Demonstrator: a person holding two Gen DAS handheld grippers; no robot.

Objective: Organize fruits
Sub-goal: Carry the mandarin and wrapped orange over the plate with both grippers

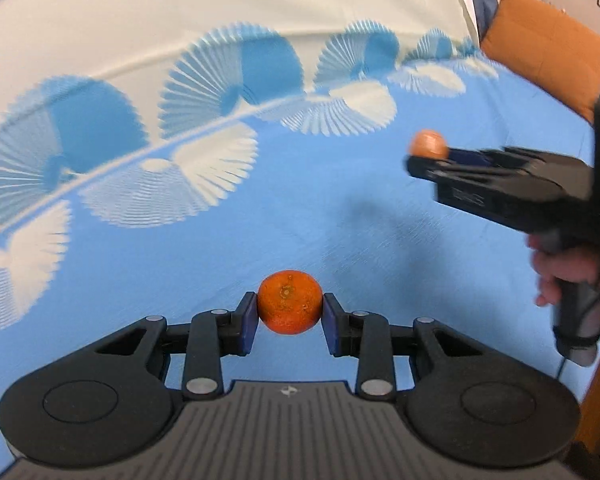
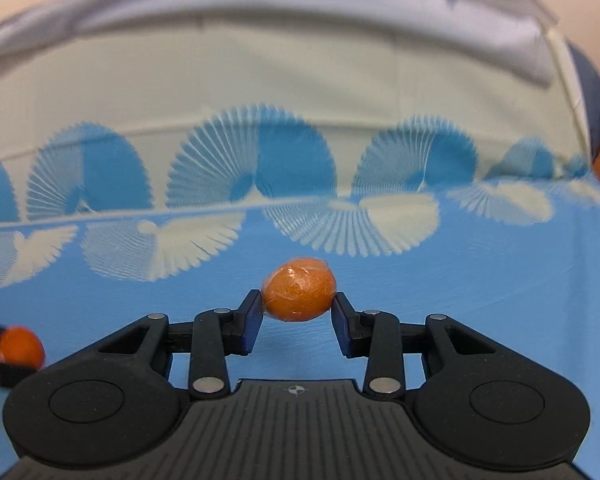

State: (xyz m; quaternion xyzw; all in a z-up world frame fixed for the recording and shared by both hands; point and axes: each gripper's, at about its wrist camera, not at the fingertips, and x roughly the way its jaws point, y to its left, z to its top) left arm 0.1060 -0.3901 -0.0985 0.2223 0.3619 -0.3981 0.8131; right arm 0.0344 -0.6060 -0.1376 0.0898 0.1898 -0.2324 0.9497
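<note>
A round, dimpled mandarin (image 1: 290, 301) is clamped between the blue pads (image 1: 249, 322) of the left gripper (image 1: 290, 312), its stem scar turned toward the camera. A smoother, egg-shaped orange fruit (image 2: 299, 294), seemingly wrapped in glossy clear film, is pinched between the fingers of the right gripper (image 2: 299, 314). Both are held above a blue bedsheet (image 1: 260, 208) printed with pale, pleated fan shapes. Ahead and to the right of the left gripper, the right gripper's black body is seen, gripped by a hand (image 1: 572, 276); beyond it a rust-coloured cushion (image 1: 544, 48) is propped.
</note>
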